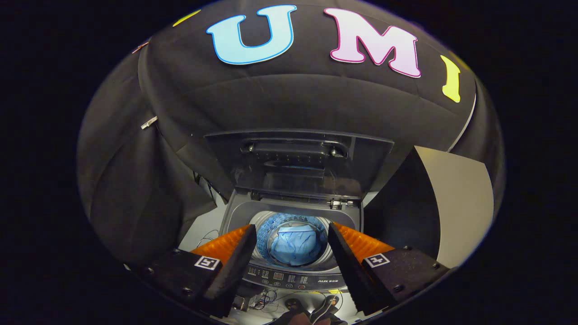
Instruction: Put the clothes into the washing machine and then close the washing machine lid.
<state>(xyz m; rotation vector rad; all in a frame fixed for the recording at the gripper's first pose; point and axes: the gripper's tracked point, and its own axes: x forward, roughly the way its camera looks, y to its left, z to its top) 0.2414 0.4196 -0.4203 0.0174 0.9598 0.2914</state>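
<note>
A top-loading washing machine (293, 276) stands below and ahead of my gripper (292, 234). Its lid (298, 164) is raised upright at the back, dark and see-through. Blue clothes (295, 248) lie at the bottom of the round drum, seen between my two fingers. My gripper hovers above the drum opening, fingers spread wide with nothing held between them. The control panel with buttons runs along the machine's near edge, just under the fingers.
Black cloth walls close in behind and to the left of the machine. A pale panel (460, 203) stands to the right. Loose cables (271, 300) lie on the white floor in front of the machine, and more wires trail beside its left side.
</note>
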